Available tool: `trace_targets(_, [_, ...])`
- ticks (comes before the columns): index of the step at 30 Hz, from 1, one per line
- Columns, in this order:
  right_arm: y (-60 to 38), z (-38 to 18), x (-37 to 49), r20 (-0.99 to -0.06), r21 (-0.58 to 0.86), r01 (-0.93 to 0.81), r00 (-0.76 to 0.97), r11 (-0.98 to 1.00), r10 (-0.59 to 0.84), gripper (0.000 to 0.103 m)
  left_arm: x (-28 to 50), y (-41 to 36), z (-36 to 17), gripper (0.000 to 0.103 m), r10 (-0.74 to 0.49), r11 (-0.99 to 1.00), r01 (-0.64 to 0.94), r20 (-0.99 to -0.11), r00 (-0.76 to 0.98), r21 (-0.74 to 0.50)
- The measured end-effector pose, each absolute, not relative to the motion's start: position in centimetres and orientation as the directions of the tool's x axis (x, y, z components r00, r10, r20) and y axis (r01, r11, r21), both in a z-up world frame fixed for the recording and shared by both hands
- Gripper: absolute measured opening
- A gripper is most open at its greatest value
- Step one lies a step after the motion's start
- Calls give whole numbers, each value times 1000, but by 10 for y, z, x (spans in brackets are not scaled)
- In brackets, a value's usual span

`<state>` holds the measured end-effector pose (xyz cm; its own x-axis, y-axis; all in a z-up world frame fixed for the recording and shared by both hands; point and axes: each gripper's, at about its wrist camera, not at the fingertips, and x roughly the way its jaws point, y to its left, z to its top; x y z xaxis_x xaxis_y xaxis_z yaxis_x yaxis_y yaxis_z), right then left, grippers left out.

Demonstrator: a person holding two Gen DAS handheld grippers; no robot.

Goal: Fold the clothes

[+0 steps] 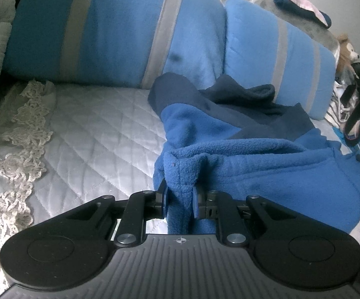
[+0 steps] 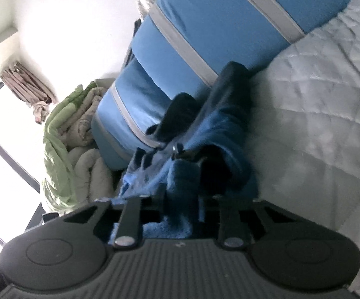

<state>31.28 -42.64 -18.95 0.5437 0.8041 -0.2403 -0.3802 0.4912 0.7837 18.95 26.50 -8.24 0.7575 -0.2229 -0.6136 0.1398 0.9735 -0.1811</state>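
Both tools pinch the blue fleece garment (image 1: 242,154) on the quilted bed (image 1: 92,129).
Your left tool (image 1: 180,196) clamps a fold at lower centre; your right tool (image 2: 182,199) grips bunched fleece too, striped pillows (image 1: 120,30) behind.

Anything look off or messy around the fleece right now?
Nothing damaged. The blue fleece garment is bunched, not flat, its navy part slumped against the striped pillows. Both the left gripper and right gripper pinch folds of it. Loose clothes lie behind the pillows.
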Motion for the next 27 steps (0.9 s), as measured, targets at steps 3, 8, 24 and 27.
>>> trace_targets(3, [-424,-174,308,-256,754,-394,562,526,787,14,185,265,-76,18,-224,973,144,-600,768,-179])
trace_targets(8, [-426,-138,295,-258,694,-435,594,574,762,11,174,264,-55,18,-241,969,166,-553,797,-183])
trace_targets(24, [-400,-90,328,-407,563,-317,697,763,590,11,214,254,-28,18,-188,981,135,-527,829,-136])
trace_targets(27, [-391,-98,345,-457,547,-274,694,791,556,11,236,253,-42,18,-166,985,111,-579,798,-129])
